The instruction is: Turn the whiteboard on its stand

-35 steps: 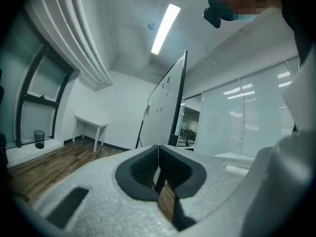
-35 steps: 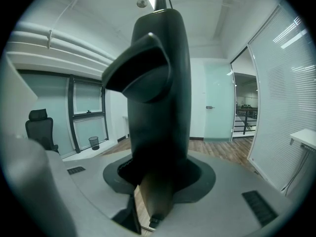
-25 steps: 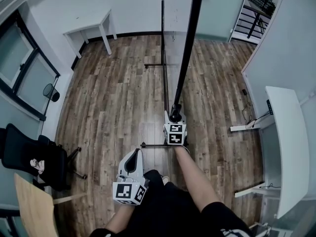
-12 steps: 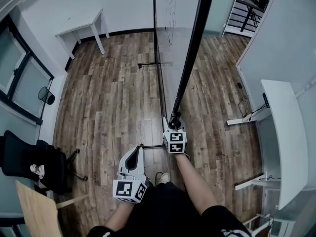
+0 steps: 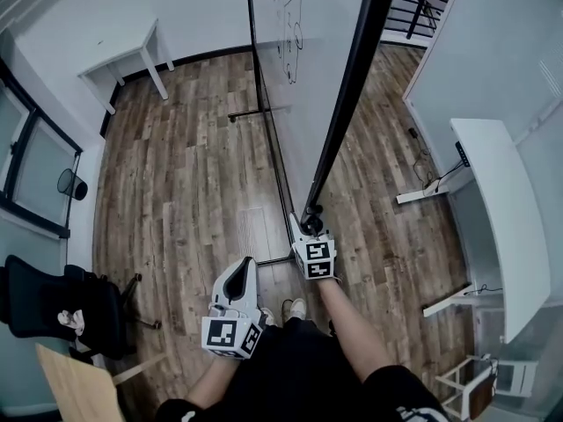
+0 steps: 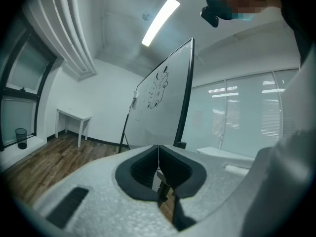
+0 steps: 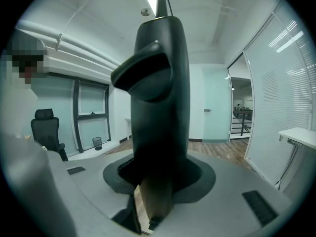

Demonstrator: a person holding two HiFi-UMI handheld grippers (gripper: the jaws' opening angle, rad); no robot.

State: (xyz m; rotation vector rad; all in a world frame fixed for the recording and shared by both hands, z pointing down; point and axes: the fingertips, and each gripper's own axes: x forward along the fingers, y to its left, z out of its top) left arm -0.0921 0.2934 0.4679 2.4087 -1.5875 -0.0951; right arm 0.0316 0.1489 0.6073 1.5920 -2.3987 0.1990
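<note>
Our right gripper (image 7: pixel 157 181) has its fingers clenched on the whiteboard (image 5: pixel 299 86) at its black edge; the left gripper (image 6: pixel 158 168) hangs empty, fingers pressed together; the board stands mid-floor on its stand (image 5: pixel 262 130); a hard swing could slip our grip or tip the stand on the smooth wood floor (image 5: pixel 189 183); a desk (image 5: pixel 497 209) lines the right wall.

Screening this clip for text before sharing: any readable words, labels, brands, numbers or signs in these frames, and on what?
No readable text in any view.
Whiteboard: black hand-drawn marks, seemingly a doodle; too small to read as letters.
Marker cubes: black-and-white square patterns only, no letters or digits.
Small dark panel at the white desk's edge: too small to read.
</note>
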